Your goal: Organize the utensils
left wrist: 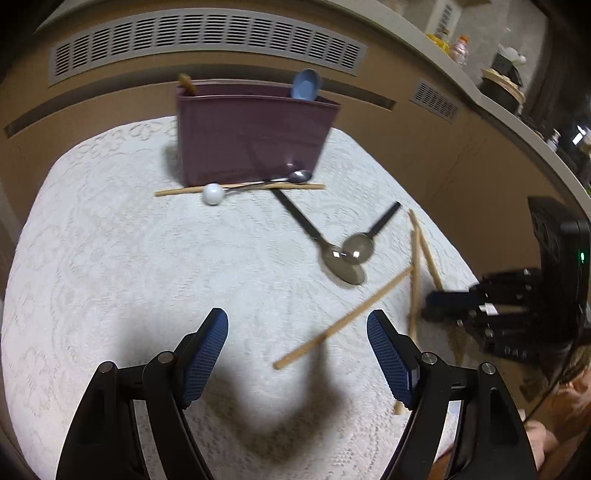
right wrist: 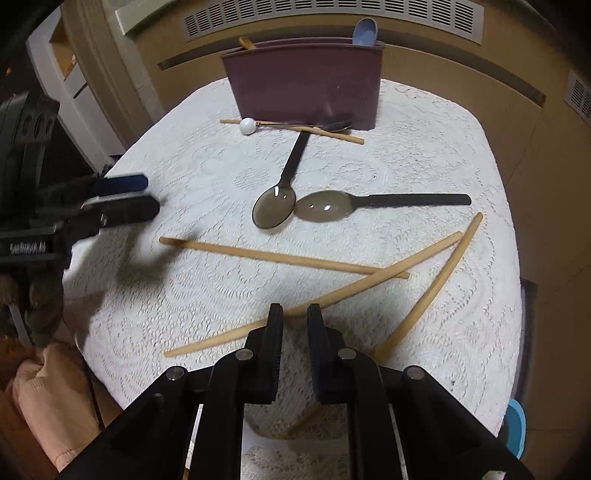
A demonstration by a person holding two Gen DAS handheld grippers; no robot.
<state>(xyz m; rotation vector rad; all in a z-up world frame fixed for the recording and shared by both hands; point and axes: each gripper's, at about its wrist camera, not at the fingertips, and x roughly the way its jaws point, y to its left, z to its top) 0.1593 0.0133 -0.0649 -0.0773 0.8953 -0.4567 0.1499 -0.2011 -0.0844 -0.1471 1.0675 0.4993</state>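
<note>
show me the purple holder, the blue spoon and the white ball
purple holder [right wrist: 306,92], right wrist view, front wall
blue spoon [right wrist: 365,32], right wrist view, bowl above the rim
white ball [left wrist: 213,193], left wrist view, its middle

The purple holder hides all but the bowl of a blue spoon and the tip of a wooden piece. The right tongs cover part of a chopstick; whether they pinch it is unclear. Shelf clutter is too small to identify.
</note>
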